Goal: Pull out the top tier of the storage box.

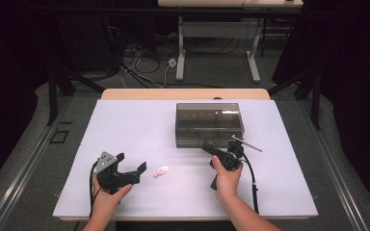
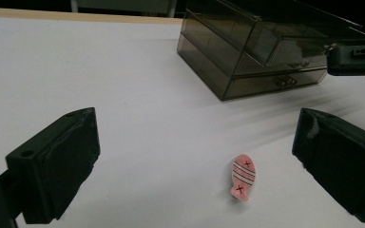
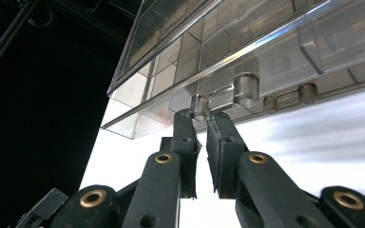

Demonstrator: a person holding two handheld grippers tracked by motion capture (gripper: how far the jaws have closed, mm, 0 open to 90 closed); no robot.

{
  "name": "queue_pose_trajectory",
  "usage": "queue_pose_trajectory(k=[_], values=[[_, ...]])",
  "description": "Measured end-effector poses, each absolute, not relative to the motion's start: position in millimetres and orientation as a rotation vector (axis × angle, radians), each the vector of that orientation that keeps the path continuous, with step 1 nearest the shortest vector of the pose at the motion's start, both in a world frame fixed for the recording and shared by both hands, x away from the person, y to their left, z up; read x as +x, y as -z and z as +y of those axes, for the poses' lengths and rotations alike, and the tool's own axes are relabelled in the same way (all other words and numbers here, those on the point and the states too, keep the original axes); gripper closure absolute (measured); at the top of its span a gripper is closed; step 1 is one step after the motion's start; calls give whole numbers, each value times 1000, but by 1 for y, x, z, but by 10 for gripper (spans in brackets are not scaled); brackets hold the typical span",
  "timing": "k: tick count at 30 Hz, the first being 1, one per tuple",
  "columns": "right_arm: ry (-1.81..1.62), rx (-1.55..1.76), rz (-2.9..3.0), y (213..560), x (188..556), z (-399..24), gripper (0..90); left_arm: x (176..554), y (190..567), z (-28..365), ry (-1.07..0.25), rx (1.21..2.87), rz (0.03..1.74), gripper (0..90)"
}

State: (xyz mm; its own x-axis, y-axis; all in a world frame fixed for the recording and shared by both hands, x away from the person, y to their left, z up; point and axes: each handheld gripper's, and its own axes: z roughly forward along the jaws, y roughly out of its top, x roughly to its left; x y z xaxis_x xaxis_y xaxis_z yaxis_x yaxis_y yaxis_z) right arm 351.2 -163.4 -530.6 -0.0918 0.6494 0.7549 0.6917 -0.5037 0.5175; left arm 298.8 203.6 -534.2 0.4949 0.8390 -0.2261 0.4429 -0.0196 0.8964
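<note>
At the white worktop [image 1: 125,130], the right tool [image 3: 203,114] clamped the small clear latch [image 3: 221,97] of the smoky plastic box [image 1: 209,124], while the left tool [image 1: 132,166] (jaws spread wide) hovered near a pink fish-shaped clip [image 2: 243,176].

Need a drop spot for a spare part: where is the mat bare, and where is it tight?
Bare: the whole left half of the white mat, left of the smoked plastic drawer box; also the right strip beside the box. Tight: the box front, where the right claw pinches its handle, and around the pink fish clip by the left claw.
</note>
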Motion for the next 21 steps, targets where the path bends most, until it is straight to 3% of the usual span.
queue_pose_trajectory(k=[21], values=[[1691, -2057, -1611, 529, 345, -165, 817, 299, 535, 204, -454, 1649, 1116, 22]])
